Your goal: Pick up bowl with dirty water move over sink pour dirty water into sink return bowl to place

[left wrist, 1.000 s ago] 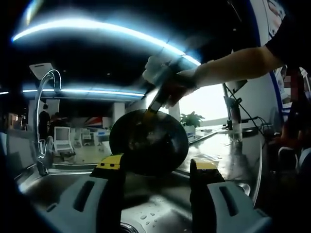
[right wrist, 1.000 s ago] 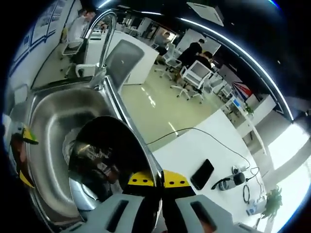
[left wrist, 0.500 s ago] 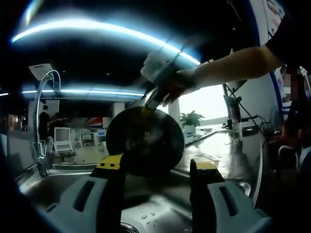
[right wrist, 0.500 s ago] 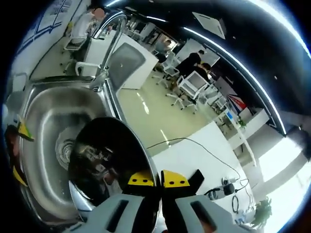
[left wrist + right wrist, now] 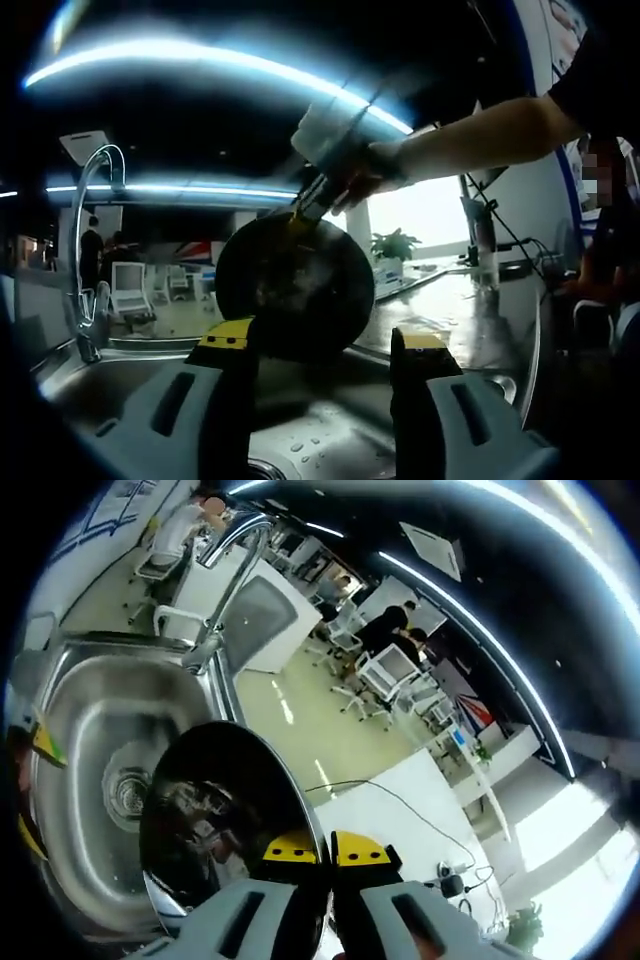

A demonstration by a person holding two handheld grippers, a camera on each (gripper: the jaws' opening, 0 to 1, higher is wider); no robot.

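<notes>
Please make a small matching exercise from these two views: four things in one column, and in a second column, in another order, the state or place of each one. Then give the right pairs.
Things
1. bowl
2. left claw
3. faucet
4. drain

States or places
A. open, holding nothing
B. in the bottom of the sink
C. pinched at its rim by the right claw, tipped over the sink
D. standing at the sink's edge

Pairs: 1-C, 2-A, 3-D, 4-B
</notes>
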